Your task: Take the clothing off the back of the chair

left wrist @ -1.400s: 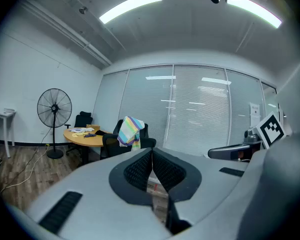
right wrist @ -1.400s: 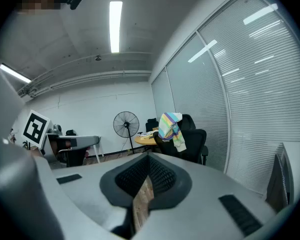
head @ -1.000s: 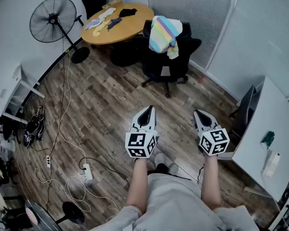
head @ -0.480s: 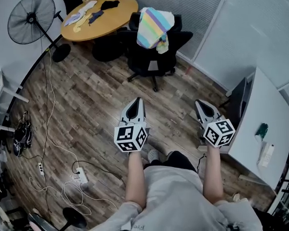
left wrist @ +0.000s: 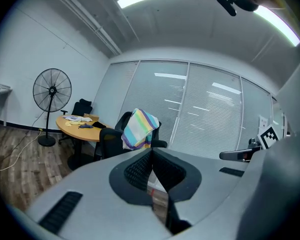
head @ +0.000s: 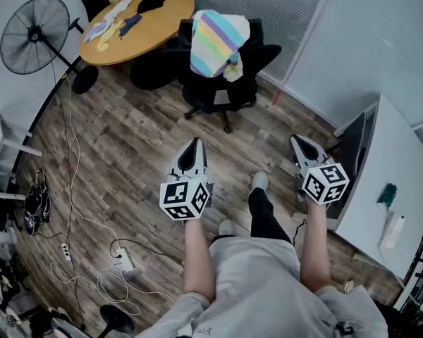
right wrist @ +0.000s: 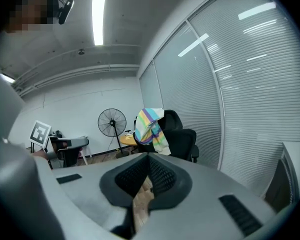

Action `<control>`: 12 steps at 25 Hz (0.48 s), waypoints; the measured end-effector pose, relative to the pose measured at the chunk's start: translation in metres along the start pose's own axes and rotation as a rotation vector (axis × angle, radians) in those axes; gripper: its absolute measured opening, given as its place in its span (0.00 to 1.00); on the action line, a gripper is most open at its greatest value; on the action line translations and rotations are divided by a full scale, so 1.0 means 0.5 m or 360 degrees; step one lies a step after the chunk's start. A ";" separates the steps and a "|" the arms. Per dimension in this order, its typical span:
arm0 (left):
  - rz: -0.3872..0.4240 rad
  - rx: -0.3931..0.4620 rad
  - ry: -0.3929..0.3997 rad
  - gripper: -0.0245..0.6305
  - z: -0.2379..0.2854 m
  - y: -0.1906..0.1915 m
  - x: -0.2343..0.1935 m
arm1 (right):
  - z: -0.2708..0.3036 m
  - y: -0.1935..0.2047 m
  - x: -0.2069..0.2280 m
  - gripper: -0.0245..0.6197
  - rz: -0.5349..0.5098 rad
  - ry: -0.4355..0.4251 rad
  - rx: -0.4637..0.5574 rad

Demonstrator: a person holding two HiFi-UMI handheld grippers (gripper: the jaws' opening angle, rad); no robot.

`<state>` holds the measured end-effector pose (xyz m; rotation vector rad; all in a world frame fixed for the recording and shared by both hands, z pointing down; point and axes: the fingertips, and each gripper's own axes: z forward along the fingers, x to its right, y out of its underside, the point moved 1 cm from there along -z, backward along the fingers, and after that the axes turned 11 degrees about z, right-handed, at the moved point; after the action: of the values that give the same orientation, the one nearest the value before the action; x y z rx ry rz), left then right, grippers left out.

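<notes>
Upper centre, the pastel-striped cloth garment (head: 213, 42) is being borne by the black swivel chair (head: 225, 86). Well apart from it, left gripper (head: 195, 141) and right gripper (head: 297, 140) are being held with fingers clenched, empty.

The clothing (head: 217, 42), a garment striped in pastel yellow, green, blue, pink and purple, hung draped over the back of the black wheeled office chair (head: 213, 90) at the upper middle of the head view. It covered the backrest's top, with a crumpled end dangling toward the frame's right.
</notes>
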<state>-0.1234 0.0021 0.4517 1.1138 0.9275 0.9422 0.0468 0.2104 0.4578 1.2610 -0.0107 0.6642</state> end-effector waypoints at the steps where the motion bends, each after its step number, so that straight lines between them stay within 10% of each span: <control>1: 0.0010 -0.0004 -0.0009 0.08 0.020 -0.005 -0.001 | 0.018 -0.012 0.011 0.07 0.0001 -0.0026 0.0003; 12: 0.0091 -0.0124 -0.0167 0.08 0.272 -0.033 0.009 | 0.221 -0.187 0.186 0.07 -0.0001 -0.0331 0.0068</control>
<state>0.0078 -0.0371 0.4602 1.1178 0.7711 0.9495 0.2042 0.1420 0.4461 1.3666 -0.1683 0.5330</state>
